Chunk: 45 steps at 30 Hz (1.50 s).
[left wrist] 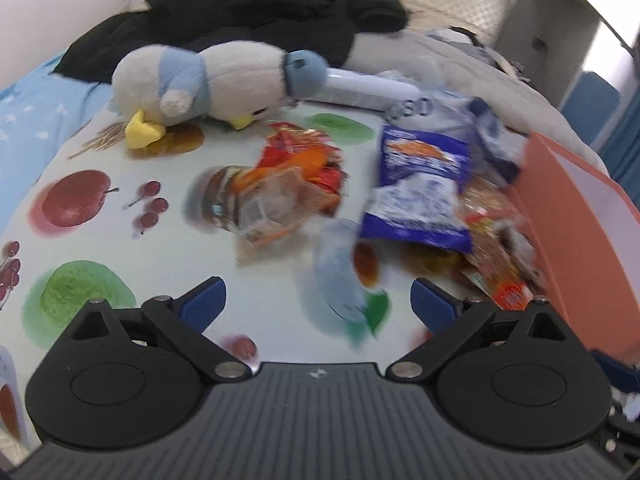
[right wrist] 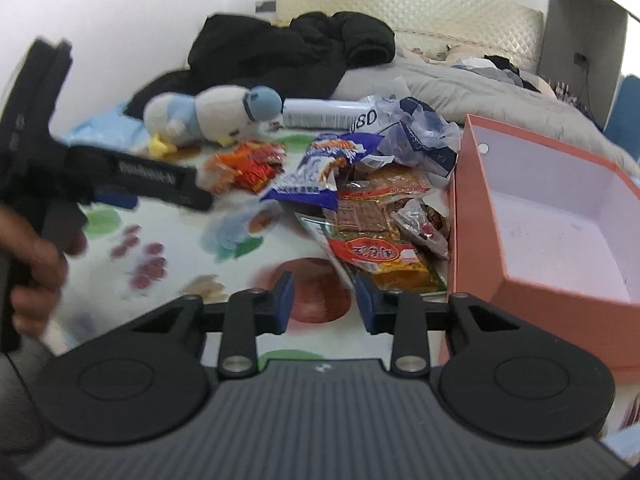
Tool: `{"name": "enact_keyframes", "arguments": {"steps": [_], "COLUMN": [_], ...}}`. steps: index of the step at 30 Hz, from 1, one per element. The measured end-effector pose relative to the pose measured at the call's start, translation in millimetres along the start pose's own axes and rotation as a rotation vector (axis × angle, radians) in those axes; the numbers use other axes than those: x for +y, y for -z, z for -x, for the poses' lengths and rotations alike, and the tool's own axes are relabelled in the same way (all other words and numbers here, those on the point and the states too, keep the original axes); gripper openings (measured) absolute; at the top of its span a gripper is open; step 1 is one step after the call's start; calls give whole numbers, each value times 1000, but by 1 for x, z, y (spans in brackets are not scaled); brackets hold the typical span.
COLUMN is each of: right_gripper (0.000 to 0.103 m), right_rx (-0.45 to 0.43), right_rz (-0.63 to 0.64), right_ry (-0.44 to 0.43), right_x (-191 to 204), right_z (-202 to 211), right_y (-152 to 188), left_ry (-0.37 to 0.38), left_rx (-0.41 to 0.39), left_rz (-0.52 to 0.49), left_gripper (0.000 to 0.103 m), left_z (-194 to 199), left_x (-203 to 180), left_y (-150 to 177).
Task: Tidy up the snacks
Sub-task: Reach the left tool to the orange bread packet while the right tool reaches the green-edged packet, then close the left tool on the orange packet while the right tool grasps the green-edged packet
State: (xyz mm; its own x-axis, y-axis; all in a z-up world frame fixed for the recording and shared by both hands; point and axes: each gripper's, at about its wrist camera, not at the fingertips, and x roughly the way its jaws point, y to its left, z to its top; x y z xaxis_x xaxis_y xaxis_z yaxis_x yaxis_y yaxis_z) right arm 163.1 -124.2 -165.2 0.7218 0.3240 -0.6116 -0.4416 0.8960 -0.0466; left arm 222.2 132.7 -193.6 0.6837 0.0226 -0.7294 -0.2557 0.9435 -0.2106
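Note:
A heap of snack packets lies on a fruit-print cloth (left wrist: 100, 240). It holds a blue-and-white bag (left wrist: 420, 188) (right wrist: 316, 172), red-orange packets (left wrist: 304, 164) (right wrist: 248, 164), brown packs (right wrist: 372, 208) and an orange-red packet (right wrist: 384, 260). Right of the heap stands a pink box (right wrist: 472, 220) (left wrist: 568, 232), open and bare inside. My left gripper (left wrist: 318, 300) is open wide above the cloth, short of the heap, nothing between its pads. My right gripper (right wrist: 325, 300) has a narrow gap between its pads, which is empty, just before the orange-red packet.
A plush bird (left wrist: 200, 84) (right wrist: 212, 116) lies behind the snacks, with black clothing (left wrist: 260, 12) beyond it. A white can (right wrist: 320, 114) and a crumpled plastic bag (right wrist: 420, 132) sit at the back. A grey duvet (right wrist: 500, 96) is behind the box. A hand (right wrist: 32, 276) grips the other tool at left.

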Motion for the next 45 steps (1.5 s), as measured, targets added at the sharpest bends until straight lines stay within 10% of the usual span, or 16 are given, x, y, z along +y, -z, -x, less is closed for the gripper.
{"name": "enact_keyframes", "arguments": {"steps": [10, 15, 21, 45], "right_gripper": [35, 8, 3, 3], "right_rx": [19, 23, 18, 57], "right_rz": [152, 188, 196, 236], "right_ry": [38, 44, 22, -131], "right_x": [4, 6, 7, 34], "right_z": [-48, -63, -60, 26], "right_y": [-1, -4, -7, 41], "left_ry": [-21, -32, -14, 73], "left_rx": [-44, -40, -24, 57], "left_rz": [45, 60, 86, 36], "left_gripper": [100, 100, 84, 81], "left_z": [-60, -85, -96, 33], "left_x": [19, 22, 25, -5], "left_y": [-44, -52, -51, 48]}}
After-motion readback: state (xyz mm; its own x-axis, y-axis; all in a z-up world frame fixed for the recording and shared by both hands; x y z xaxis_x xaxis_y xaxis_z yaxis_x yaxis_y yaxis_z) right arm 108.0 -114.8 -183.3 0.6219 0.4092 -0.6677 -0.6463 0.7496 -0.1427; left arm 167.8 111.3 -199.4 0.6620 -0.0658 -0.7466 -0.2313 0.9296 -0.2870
